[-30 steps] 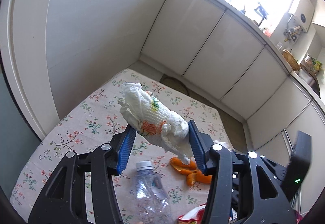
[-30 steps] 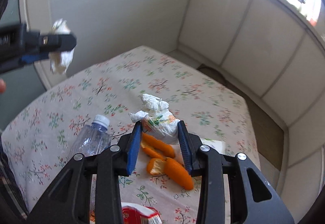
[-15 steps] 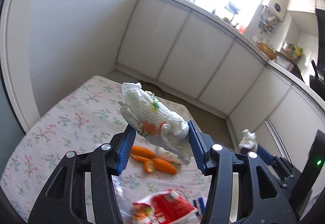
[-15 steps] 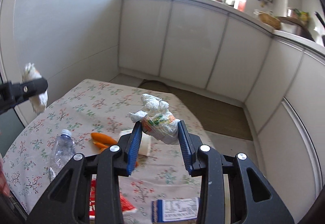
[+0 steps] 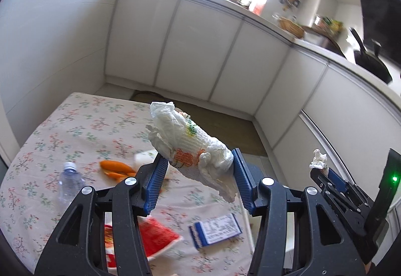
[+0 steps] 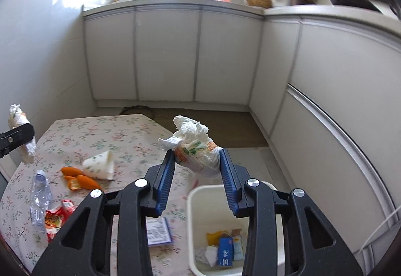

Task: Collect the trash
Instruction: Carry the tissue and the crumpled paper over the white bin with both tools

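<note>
You are carrying a crumpled wad of printed tissue [image 6: 194, 148] in your right gripper [image 6: 196, 175], clamped between the blue pads at the centre of the right wrist frame, and it is hanging just above and beyond the far rim of the white bin [image 6: 193, 213], which is sitting in the lower middle of that frame with scraps already inside. The drop turns on this: the bin's mouth is lying below and nearer the bottom of the frame than the wad. Your left gripper [image 5: 198, 180] is gripping a second, longer tissue wad [image 5: 190, 148], its long axis running from upper left to lower right of the left wrist frame, over the flowered tablecloth [image 5: 75, 125]. Judging from both views, your right gripper is much the nearer to the bin. A plastic bottle [image 6: 38, 198], orange peels [image 6: 80, 180], a paper cup [image 6: 100, 164], a red wrapper [image 6: 59, 216] and a blue-edged packet [image 5: 215, 228] are lying on the cloth.
</note>
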`<action>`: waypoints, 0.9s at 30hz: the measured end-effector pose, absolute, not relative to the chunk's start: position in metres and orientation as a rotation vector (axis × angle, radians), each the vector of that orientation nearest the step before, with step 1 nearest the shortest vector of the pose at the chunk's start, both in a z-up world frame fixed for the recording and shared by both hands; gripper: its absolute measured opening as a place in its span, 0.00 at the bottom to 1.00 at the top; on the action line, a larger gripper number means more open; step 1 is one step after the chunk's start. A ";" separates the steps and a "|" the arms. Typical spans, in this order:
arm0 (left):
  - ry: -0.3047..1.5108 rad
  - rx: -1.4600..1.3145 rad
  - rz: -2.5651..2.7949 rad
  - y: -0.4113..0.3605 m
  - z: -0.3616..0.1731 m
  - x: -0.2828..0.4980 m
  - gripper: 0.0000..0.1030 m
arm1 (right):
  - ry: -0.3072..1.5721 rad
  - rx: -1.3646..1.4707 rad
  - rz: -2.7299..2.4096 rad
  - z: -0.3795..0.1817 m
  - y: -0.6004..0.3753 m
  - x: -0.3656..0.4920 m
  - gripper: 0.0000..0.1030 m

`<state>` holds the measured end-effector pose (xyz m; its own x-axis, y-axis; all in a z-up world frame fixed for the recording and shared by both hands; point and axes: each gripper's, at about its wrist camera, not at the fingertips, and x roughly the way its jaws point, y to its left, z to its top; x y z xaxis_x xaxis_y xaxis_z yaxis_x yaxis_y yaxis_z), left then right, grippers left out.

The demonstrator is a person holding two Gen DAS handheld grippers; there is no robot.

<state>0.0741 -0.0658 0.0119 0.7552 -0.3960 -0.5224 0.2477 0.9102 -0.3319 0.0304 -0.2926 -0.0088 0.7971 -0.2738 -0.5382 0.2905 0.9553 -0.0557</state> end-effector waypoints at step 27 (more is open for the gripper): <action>0.694 -0.034 -0.596 -0.249 -0.008 0.055 0.49 | 0.570 0.338 -0.682 -0.042 -0.441 -0.028 0.74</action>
